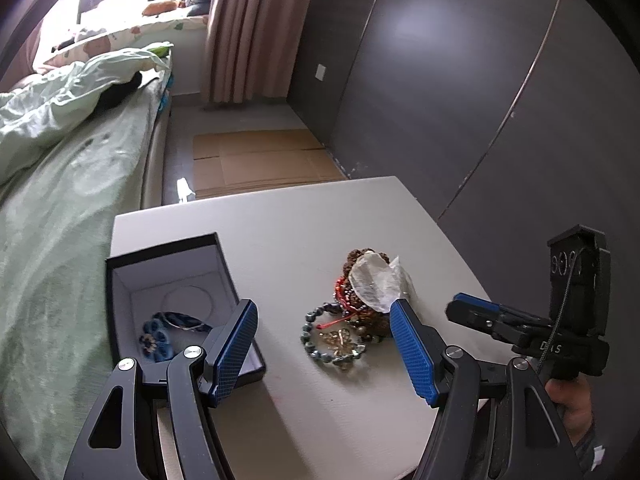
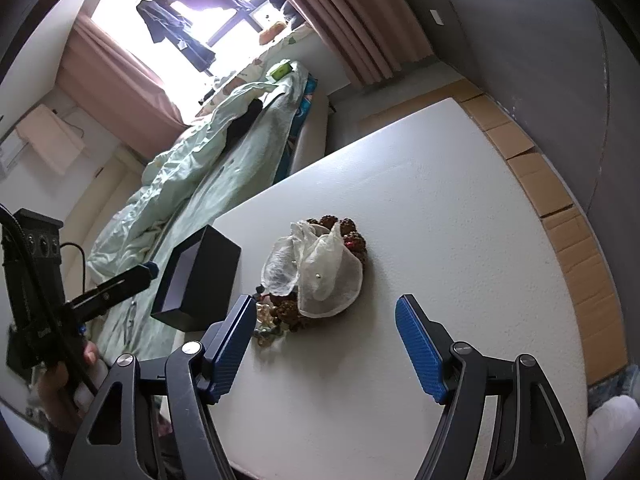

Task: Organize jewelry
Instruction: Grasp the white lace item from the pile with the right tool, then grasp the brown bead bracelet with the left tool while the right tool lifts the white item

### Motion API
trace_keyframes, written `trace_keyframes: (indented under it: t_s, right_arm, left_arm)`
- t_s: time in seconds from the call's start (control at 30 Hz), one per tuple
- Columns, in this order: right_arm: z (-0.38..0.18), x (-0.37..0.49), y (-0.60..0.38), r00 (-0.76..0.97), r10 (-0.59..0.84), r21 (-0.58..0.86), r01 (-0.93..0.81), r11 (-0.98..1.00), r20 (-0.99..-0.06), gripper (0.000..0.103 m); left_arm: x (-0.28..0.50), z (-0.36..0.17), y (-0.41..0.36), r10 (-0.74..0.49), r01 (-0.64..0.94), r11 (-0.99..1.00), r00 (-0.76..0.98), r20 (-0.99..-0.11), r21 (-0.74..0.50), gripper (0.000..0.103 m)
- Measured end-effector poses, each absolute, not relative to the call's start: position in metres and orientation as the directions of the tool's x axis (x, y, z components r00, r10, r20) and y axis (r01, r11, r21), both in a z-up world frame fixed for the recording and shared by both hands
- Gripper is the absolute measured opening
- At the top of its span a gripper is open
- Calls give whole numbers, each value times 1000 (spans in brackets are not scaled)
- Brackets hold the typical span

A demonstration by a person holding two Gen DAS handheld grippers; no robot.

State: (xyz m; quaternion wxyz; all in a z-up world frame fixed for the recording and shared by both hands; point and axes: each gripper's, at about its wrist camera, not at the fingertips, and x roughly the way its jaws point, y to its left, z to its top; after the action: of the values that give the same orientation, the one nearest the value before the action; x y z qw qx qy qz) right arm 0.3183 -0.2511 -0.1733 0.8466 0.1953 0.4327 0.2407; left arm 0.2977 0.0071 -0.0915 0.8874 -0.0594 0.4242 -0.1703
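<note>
A black jewelry box (image 1: 176, 304) stands open on the white table (image 1: 304, 216), with a blue flower piece (image 1: 154, 342) and a thin bangle (image 1: 188, 300) inside. A pile of jewelry (image 1: 352, 316) lies to its right: brown beads, red strands, a green bead bracelet (image 1: 320, 344), a gold piece and a white gauze pouch (image 1: 376, 284). My left gripper (image 1: 324, 312) is open above the bracelet, its left finger over the box. My right gripper (image 2: 326, 308) is open just in front of the pile (image 2: 320, 272) and the box (image 2: 200, 276).
A bed with a green quilt (image 1: 60, 184) runs along the table's left side. Flattened cardboard (image 1: 260, 160) lies on the floor beyond the table. A dark wardrobe (image 1: 460, 80) stands to the right. Curtains and a window are at the back.
</note>
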Motion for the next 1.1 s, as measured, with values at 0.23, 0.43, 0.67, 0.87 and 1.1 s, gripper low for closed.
trace_keyframes:
  t_s: [0.23,0.43,0.67,0.87,1.1]
  right_arm:
    - [-180,328,-232,515,573,532,-243,811,-637,69]
    - [-185,345,-209,513,538,482,-252,839,-669,61]
    - [-187,352,-195,554,438,363,-247,898,-708,36]
    - [-189,354,-218,546,468,428,-210,879,-695,6]
    - [-183,344,-244,574,512,503,-190,843,-640,6]
  left_arm:
    - [301,-97,8,-361,238,932,595,-718,-272,70]
    - [305,-96,19,-353,215,935,610,-710,-281,69]
    - [309,-92,20,-355,210,934,608,-710,-288,69]
    - [311,-92,3,-357,252,933,588,-726,-256,69]
    - [316,-95,-6,-356,260,933,561,-747,-249,69]
